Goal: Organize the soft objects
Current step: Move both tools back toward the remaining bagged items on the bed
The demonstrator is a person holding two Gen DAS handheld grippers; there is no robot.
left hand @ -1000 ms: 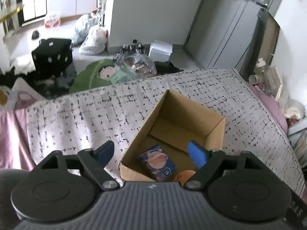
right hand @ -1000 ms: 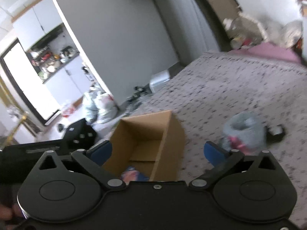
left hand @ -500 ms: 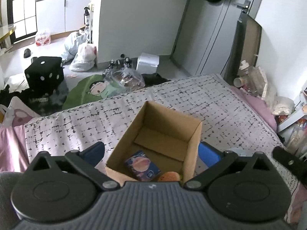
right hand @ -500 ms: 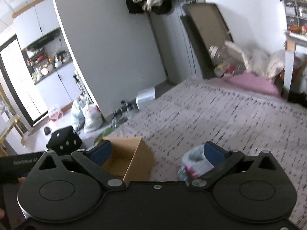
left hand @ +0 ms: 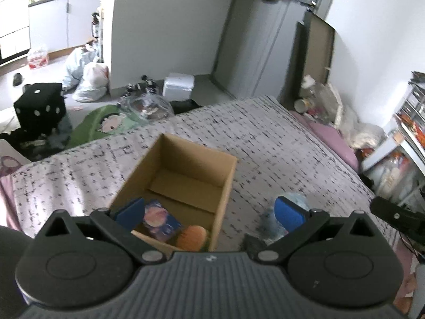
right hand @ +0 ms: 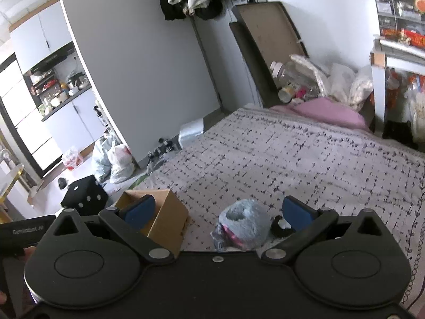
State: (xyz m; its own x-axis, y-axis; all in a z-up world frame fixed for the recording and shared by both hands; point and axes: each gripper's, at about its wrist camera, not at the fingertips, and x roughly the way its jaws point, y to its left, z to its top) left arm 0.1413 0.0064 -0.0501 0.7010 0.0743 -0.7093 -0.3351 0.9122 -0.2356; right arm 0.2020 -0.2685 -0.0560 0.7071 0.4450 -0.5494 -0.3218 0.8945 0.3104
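The right gripper [right hand: 217, 211] is wide open and holds nothing. Right in front of it, lined up with the gap between its two blue pads, lies a fluffy grey-blue plush toy with a pink band [right hand: 242, 224]. It is a round, squashy lump with no clear long side, so the claw can probably close on it from either side. It lies on the grey bedspread with black dashes [right hand: 305, 159], near the bed's close edge. A small black and white thing [right hand: 280, 226] lies just beside it on the right, under the right pad; it is too small to tell what it is.

The left gripper [left hand: 209, 211] is also wide open and empty. It hangs over the close end of the open brown cardboard box [left hand: 228, 183]. In the box there is a soft blue and pink packet [left hand: 159, 220] and an orange plush toy [left hand: 192, 238], side by side at the close end.

The box stands on the bed just to the left of the grey-blue toy. The right gripper is the nearer one to that toy, so I think it should reach forward, pick the toy up, and carry it left to the box.

Farther back, the bed is bare up to a pink pillow [right hand: 326, 113] at its far edge.
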